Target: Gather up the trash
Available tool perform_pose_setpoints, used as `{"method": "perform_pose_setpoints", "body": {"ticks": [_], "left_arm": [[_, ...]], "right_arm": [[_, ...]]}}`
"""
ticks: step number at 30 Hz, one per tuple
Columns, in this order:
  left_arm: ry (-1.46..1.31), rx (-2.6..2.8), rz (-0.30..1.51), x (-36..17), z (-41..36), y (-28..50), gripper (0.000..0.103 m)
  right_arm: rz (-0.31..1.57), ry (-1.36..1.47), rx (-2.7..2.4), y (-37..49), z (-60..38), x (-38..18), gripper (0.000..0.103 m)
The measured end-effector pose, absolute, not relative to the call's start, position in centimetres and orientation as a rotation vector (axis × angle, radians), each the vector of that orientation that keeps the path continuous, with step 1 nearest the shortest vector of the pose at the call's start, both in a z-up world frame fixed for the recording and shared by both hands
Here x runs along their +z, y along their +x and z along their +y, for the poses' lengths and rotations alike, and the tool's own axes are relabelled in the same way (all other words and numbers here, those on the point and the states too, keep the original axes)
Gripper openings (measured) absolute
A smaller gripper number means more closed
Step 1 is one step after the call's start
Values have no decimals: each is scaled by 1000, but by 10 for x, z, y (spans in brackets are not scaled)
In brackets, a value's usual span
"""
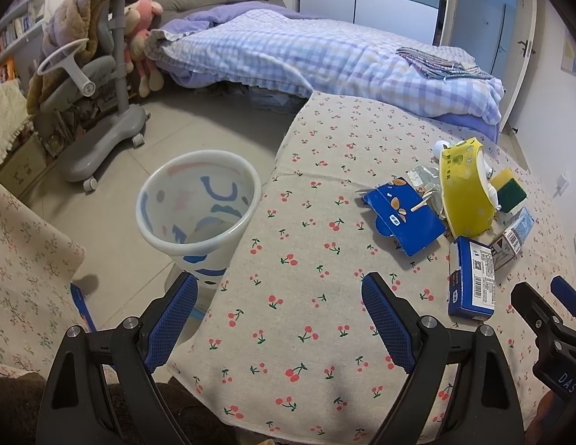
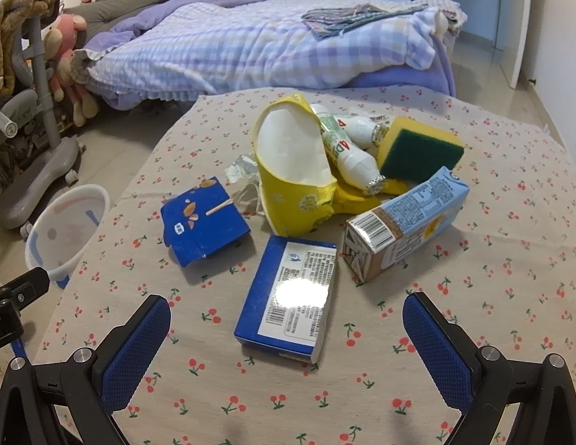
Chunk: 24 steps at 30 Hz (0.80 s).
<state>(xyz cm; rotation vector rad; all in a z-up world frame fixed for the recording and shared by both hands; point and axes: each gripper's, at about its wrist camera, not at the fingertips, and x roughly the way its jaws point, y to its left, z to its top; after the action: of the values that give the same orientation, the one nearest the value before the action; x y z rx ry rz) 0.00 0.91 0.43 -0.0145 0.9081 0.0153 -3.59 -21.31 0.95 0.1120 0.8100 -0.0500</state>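
blue box (image 2: 288, 298) flat, long axis toward camera, between spread right tongs (image 2: 286, 330).

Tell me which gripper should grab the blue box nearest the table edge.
Right. The open right gripper already frames the blue box, while the left gripper faces bare cloth nearer the bin.

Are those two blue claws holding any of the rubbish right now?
No, nothing is held. The left gripper and the right gripper are both open above the table; the nearest item, the blue box, lies untouched.
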Motion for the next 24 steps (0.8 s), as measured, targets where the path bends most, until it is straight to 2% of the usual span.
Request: {"method": "perform_pose_setpoints", "body": {"ticks": [24], "left_arm": [[-9,20,909,4,9,0,92]], "right_arm": [[806,113,-46,-34,-209,9,103]]}}
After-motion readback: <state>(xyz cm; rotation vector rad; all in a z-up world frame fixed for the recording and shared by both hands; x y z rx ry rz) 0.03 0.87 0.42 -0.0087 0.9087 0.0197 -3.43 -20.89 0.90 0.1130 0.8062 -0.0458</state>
